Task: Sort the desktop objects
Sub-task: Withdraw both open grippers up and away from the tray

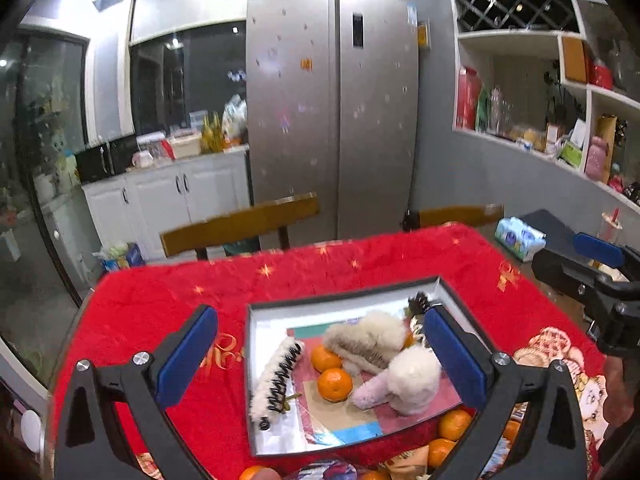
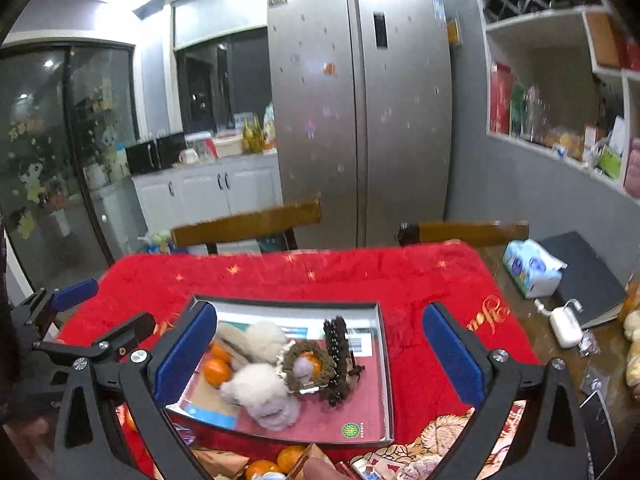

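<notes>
You've got both grippers hanging above the near edge of the shallow box (image 1: 256,360) that sits on the red tablecloth (image 1: 160,300), and nothing's in either of them. Your left gripper (image 1: 320,360) has its blue pads spread wide with only air between. Same story with your right gripper (image 2: 320,360): fingers fully apart, gripping nothing.

Everything sorted so far is inside the box. There's a white fuzzy hair claw (image 1: 276,380) lying along the box's left wall, two oranges (image 1: 334,384) next to it toward the middle, and a beige fluffy clip (image 1: 364,340) just behind them. A white plush piece (image 1: 408,380) sits to the right of the oranges. From your right wrist view you can also see a brown knitted ring (image 2: 308,364) with something orange inside it, and a dark claw clip (image 2: 340,356) standing just to its right.

More oranges (image 1: 454,424) are still outside, just in front of the box's near edge. A tissue pack (image 2: 532,268) sits well off to the box's right, beyond the cloth.
</notes>
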Demonstrator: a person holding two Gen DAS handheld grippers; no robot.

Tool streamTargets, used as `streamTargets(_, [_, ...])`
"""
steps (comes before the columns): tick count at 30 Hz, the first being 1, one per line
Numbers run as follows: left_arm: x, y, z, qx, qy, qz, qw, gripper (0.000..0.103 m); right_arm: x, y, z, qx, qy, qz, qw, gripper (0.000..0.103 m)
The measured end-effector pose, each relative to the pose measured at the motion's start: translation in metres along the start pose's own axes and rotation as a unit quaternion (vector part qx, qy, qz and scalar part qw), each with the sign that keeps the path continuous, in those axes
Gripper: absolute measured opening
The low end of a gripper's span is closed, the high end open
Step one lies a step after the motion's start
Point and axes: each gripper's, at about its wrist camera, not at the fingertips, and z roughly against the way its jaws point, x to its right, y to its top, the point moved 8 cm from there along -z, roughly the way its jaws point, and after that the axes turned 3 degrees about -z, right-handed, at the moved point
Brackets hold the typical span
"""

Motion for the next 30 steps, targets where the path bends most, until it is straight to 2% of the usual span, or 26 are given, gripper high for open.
streamTargets(8, [0.007,0.018,0.086,0.059,0.020,-0.013,0.9980,0.103,-0.018,0.006,0.068,0.043,0.002,0.021,0.999,0.103])
streamTargets(13, [0.010,0.015,0.128,0.080,0.041,-0.015,0.9959,0.103,-0.027,0.000,0.106,0.061,0.003,0.020,0.998,0.103])
streamTargets(17, [0.014,0.005,0.156,0.086,0.042,-0.013,0.9954,0.103,-0.028,-0.011,0.129,0.066,0.004,0.003,0.998,0.103])
streamTargets(25, [0.023,-0.041,0.196,0.080,0.048,-0.007,0.9956,0.103,-0.034,-0.058,0.151,0.060,0.008,0.003,0.998,0.103])
streamTargets(30, [0.032,-0.096,0.204,0.055,0.040,0.016,0.9975,0.103,-0.039,-0.107,0.157,0.048,0.010,0.010,0.999,0.103])
